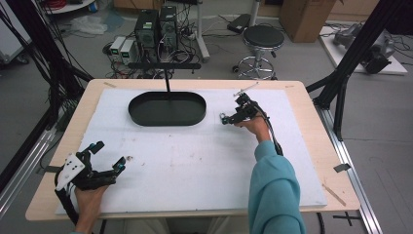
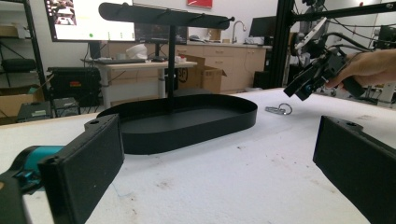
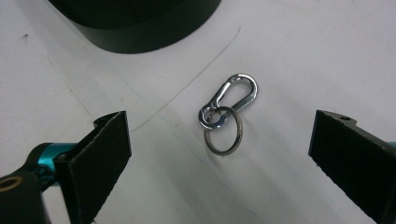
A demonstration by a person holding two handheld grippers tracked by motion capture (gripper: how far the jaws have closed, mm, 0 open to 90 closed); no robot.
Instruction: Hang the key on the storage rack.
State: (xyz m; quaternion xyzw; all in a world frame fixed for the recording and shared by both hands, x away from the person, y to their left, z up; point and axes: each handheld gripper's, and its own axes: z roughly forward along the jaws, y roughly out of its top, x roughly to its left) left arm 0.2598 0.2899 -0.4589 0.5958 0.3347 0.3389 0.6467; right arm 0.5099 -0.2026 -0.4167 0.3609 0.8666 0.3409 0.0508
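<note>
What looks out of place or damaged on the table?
Nothing looks damaged. The key ring with carabiner lies loose on the white mat, outside the black tray, under the open right gripper.

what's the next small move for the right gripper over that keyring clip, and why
Probably lower the right gripper straight down and close on the keyring clip. Its jaws stand wide open, the clip lies flat on the white mat between them, untouched.
</note>
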